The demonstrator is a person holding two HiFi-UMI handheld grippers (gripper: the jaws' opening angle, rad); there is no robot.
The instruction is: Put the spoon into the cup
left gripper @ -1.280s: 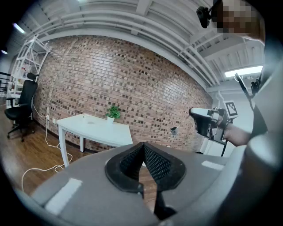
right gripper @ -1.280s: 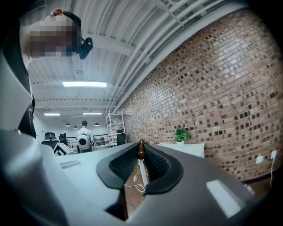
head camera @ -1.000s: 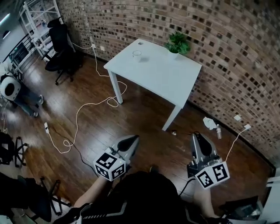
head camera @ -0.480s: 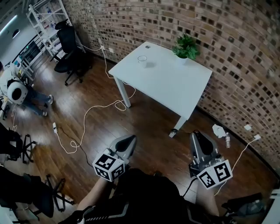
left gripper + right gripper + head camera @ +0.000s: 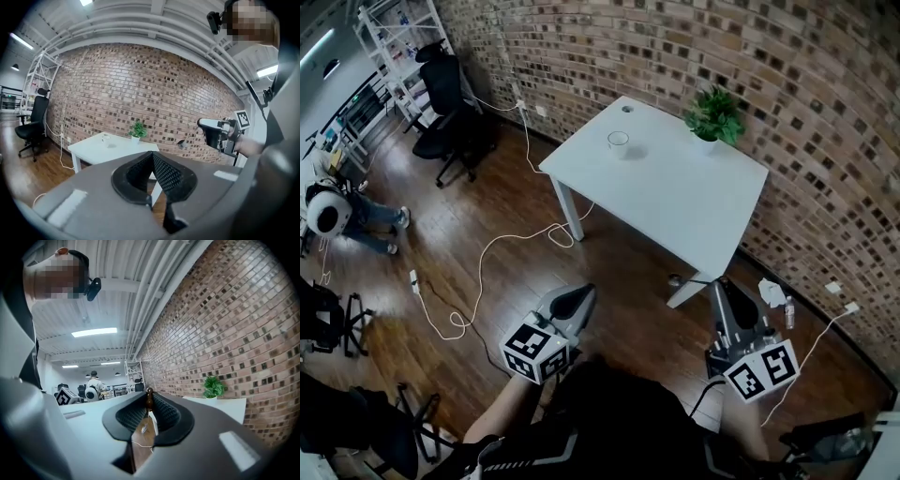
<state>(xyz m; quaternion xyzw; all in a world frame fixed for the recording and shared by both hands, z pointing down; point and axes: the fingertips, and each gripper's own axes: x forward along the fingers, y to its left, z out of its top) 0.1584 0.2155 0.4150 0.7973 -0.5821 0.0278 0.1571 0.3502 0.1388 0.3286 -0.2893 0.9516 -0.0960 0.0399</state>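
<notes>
A small clear cup (image 5: 619,141) stands near the far left corner of a white table (image 5: 675,202), also seen as the cup (image 5: 106,137) in the left gripper view. My right gripper (image 5: 720,287) is shut on a spoon (image 5: 677,279) whose bowl sticks out to its left; the spoon (image 5: 182,144) shows the same way from the left gripper view, and its brown handle end (image 5: 149,397) sits between the pads. My left gripper (image 5: 581,298) is shut with nothing in it. Both grippers hang over the wooden floor, well short of the table.
A potted plant (image 5: 713,116) stands at the table's back edge by the brick wall. White cables (image 5: 487,253) trail over the floor left of the table. Office chairs (image 5: 441,94) and shelving stand far left. A bottle and paper (image 5: 778,298) lie by the wall at right.
The table, cup and plant have shifted right and down in the head view and look nearer. Both grippers keep their places in the view, the right one still holding the spoon.
</notes>
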